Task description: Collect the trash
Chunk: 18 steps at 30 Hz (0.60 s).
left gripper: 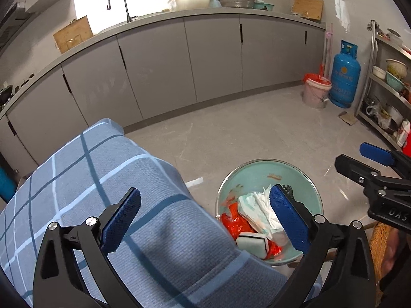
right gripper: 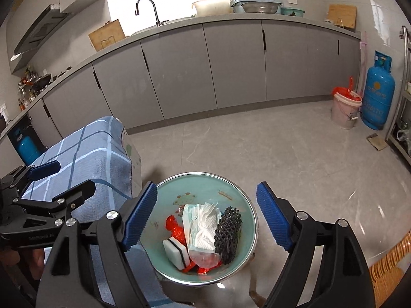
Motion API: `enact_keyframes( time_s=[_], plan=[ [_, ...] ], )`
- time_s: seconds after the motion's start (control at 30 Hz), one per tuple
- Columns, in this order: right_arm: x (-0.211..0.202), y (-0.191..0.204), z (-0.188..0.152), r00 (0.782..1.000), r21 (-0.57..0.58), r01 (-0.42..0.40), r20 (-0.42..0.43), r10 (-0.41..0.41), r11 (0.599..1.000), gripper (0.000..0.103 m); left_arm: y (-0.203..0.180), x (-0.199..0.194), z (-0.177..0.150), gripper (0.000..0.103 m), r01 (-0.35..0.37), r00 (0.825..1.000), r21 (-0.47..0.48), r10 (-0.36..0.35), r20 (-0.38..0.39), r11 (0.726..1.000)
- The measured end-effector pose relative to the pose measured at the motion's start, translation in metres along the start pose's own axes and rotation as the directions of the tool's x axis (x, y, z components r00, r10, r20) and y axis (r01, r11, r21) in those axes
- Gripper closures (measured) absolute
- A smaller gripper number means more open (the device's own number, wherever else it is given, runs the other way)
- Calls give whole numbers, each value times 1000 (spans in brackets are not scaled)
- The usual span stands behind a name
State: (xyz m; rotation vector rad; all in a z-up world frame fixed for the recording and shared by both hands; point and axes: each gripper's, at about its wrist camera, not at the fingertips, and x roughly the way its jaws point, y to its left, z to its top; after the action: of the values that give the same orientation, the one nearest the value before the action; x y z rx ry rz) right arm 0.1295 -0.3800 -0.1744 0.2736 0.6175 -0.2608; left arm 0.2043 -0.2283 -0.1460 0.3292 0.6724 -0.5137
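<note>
A teal bowl (right gripper: 232,195) (left gripper: 251,172) stands beside the table and holds trash: a white crumpled tissue and wrapper (right gripper: 204,227) (left gripper: 257,209), a black foam net (right gripper: 228,233), red plastic scraps (right gripper: 176,227) (left gripper: 235,224) and a white sponge with a black stripe (right gripper: 176,252) (left gripper: 253,246). My right gripper (right gripper: 206,218) is open and empty above the bowl. My left gripper (left gripper: 205,220) is open and empty over the edge of the blue checked tablecloth (left gripper: 97,179) (right gripper: 84,151), its right finger above the bowl.
Grey kitchen cabinets (left gripper: 159,61) run along the back under a counter with a sink tap (left gripper: 118,5). A pink bucket with a red bag (left gripper: 316,89) and a blue gas cylinder (left gripper: 344,74) stand at the right. A steel shelf rack (left gripper: 385,87) is at far right.
</note>
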Motion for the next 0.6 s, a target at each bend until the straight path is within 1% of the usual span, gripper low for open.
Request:
enact_keyframes(
  time_s=[0.17,0.6],
  plan=[
    [-14,8,1,1000,-16,2,23,-1,1000,20,6,-17,2,4,-24,999,-11,24,32,1000],
    [-33,31,6,999,-52,-12,46,14,999,20,22,-47,3,4,-27,997,-42,30,77,999]
  ],
)
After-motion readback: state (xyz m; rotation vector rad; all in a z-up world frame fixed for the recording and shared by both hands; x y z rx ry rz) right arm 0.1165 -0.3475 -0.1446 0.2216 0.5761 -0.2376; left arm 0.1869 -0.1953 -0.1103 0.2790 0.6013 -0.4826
